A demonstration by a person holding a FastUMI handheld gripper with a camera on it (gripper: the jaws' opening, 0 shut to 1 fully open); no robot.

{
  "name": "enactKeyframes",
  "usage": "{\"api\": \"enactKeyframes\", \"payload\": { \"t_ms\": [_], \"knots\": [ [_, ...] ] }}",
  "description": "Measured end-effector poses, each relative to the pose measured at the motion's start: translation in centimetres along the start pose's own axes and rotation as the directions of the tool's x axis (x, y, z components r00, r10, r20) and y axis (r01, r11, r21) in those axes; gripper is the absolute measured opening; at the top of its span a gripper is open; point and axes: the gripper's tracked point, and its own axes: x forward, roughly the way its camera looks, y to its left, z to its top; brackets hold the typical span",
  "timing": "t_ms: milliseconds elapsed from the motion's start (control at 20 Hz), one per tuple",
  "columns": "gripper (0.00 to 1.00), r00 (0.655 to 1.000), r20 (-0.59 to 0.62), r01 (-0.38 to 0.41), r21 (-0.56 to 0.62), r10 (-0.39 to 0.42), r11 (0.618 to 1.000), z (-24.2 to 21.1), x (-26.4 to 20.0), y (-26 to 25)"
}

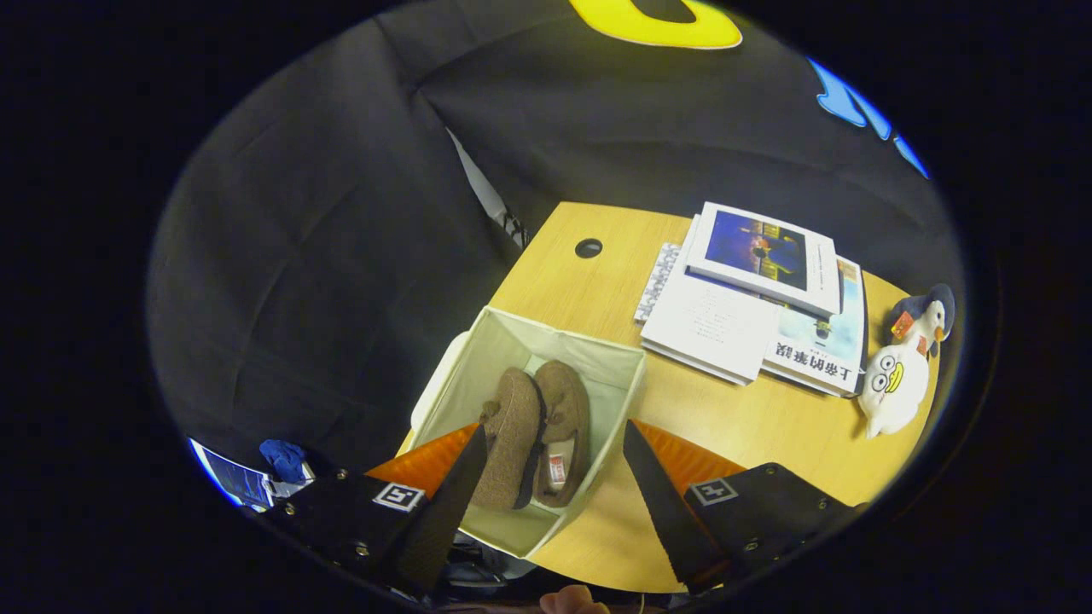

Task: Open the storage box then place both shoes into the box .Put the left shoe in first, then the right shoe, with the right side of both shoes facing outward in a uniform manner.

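shoes [536, 435]: coarse woolly cloth, matt;
storage box [616, 368]: pale fabric walls, matt;
bench [725, 414]: smooth wood grain;
books [759, 298], beyond the box: glossy paper covers

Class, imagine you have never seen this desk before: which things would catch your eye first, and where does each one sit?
First, the open storage box just ahead of the gripper, with two brown shoes side by side inside it; the fingers are spread wide, holding nothing. Beyond the box lies a stack of books on the wooden desk, with a white plush duck beside them near the desk's edge.
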Motion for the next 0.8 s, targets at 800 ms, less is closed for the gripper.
{"api": "enactKeyframes", "payload": {
  "t_ms": [800],
  "knots": [
    [0.97, 0.672, 0.652, 0.332, 0.16, -0.352, 0.93, -0.1, -25.0, -14.8]
  ]
}}
